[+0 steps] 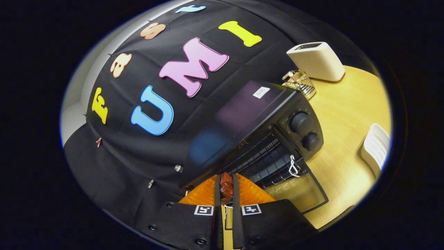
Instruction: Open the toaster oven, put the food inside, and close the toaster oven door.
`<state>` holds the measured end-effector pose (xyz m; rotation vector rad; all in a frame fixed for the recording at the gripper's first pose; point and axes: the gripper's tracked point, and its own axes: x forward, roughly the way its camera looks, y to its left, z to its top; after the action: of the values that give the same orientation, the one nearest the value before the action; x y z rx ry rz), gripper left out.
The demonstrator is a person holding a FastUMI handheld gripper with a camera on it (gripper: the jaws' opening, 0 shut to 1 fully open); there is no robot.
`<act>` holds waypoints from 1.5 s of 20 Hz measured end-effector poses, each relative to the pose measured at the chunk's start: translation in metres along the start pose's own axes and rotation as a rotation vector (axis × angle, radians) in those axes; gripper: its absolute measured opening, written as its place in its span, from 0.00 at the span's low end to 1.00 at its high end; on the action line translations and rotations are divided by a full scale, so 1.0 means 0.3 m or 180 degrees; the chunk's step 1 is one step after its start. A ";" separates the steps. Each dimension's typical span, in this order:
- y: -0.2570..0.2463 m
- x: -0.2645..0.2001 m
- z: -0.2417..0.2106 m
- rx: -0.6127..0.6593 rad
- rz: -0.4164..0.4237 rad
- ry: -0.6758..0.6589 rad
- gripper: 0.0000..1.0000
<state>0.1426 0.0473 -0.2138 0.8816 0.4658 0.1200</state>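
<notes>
Altogether: one tilted fisheye scene looking forward along one gripper, with one table and seven things counted below.
Table: one, pale yellow wood, carrying everything listed here.
Toaster oven: one, black and boxy, on the table just ahead of the gripper; one small white sticker sits on its top.
Oven door: one, glass, dropped fully open and lying flat toward the gripper, so the oven mouth is exposed.
Oven rack: one wire grid, visible inside the open mouth.
Knobs: two, round and black, stacked on the oven's control panel beside the opening.
White tie: one small loop of cord, at the corner where door meets oven body.
White toaster: one, cream-coloured, with a slot on top, beyond the oven on the table.
Metal rack: one small shiny wire piece, between the white toaster and the oven, near both.
White ribbed object: one, on the table well apart from the oven, to the side of the knobs.
Gripper: one, black with orange panels and two square markers; its jaws are clenched close together, grasping the food.
Food: one reddish-brown glazed piece, pinched between both fingers, held just in front of the open oven mouth, not yet inside.
</notes>
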 end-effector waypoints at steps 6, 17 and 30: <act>-0.042 0.166 -0.058 0.0180 0.0116 -0.0130 0.15; -0.068 0.202 -0.059 -0.0083 -0.0051 -0.0323 0.43; -0.094 0.022 -0.075 -0.1103 -0.0365 -0.0075 0.98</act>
<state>0.1362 0.0475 -0.2499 0.5151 0.4558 0.0816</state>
